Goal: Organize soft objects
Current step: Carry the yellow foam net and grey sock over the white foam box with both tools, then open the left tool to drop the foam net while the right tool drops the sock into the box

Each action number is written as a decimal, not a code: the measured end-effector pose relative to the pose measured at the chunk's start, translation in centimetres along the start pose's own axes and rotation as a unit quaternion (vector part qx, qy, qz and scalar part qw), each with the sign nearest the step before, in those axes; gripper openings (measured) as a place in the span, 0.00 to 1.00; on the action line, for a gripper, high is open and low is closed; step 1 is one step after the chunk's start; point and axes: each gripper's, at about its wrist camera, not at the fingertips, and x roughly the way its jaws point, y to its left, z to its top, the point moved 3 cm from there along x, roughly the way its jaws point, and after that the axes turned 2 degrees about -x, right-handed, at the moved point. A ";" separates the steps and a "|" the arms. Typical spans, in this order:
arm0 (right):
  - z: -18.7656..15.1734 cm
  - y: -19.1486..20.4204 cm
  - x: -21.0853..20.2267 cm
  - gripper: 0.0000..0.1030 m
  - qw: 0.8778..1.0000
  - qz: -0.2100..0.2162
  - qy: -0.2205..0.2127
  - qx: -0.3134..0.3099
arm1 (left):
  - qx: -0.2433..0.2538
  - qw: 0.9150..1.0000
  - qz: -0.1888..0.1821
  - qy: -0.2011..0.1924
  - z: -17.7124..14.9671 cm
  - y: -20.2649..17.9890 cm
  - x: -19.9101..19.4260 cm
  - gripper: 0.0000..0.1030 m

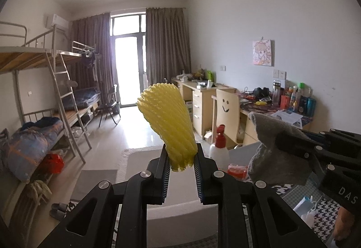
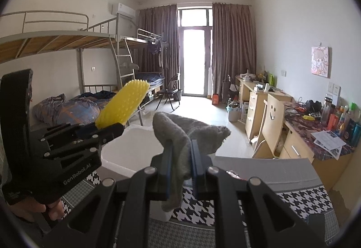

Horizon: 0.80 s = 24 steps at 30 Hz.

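Observation:
My left gripper (image 1: 180, 157) is shut on a yellow foam net sleeve (image 1: 165, 119), which stands up and leans left above the fingers. It also shows in the right wrist view (image 2: 123, 104), held by the left gripper (image 2: 106, 129) at the left. My right gripper (image 2: 181, 153) is shut on a grey cloth (image 2: 191, 130) that flops forward and hangs below the fingers. In the left wrist view the grey cloth (image 1: 270, 148) and right gripper (image 1: 291, 141) are at the right. Both are held up above a houndstooth-covered table (image 2: 297, 200).
A white foam box (image 2: 133, 148) sits on the table below the grippers. A spray bottle with red top (image 1: 220, 146) and a red packet (image 1: 237, 170) stand beyond. Bunk beds (image 1: 45, 90) line the left wall, desks (image 1: 203, 99) and a chair (image 1: 226, 112) the right.

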 end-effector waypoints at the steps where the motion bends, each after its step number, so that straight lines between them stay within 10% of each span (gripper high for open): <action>1: 0.1 -0.1 0.2 0.17 1.000 0.002 0.000 0.001 | 0.000 1.000 0.004 -0.003 0.2 0.1 0.0 0.21; 24: 1.7 1.5 4.8 0.17 0.999 0.023 0.018 0.015 | -0.031 0.998 0.034 0.041 -0.4 3.4 4.6 0.21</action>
